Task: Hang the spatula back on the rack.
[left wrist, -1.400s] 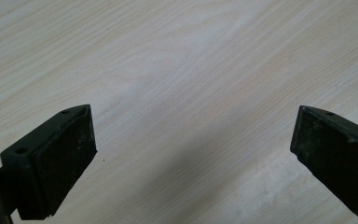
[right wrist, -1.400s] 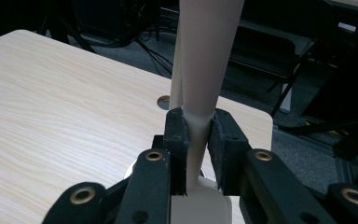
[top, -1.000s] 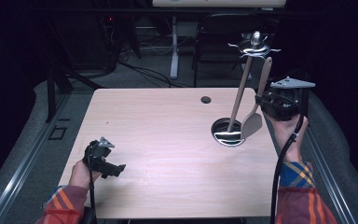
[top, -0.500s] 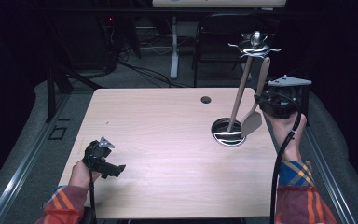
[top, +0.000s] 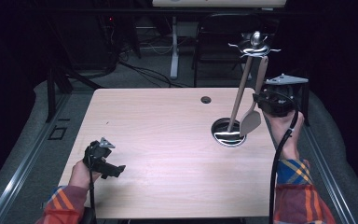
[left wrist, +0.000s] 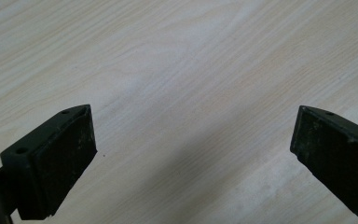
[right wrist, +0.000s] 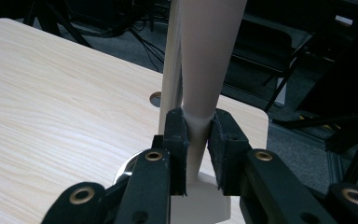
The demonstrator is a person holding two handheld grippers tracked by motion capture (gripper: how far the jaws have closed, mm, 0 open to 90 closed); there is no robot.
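Right gripper view: my right gripper (right wrist: pixel 196 140) clamps the hanging spatula (right wrist: pixel 205 70) at centre frame, left gripper (left wrist: pixel 191 154) wide and idle; next, I judge, lifting it off the rack (top: pixel 254 46).

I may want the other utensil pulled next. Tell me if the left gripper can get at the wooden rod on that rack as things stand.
Probably not without a long reach: the left gripper sits open at the table's near-left corner, far from the wooden rod. Nothing lies between, but the right gripper crowds it, clamped on the spatula.

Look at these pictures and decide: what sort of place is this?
Probably a lab or office workroom used for recording, not a kitchen. A plain wooden desk with a cable hole stands in a dark room, with loose cables on the floor and a chair behind.
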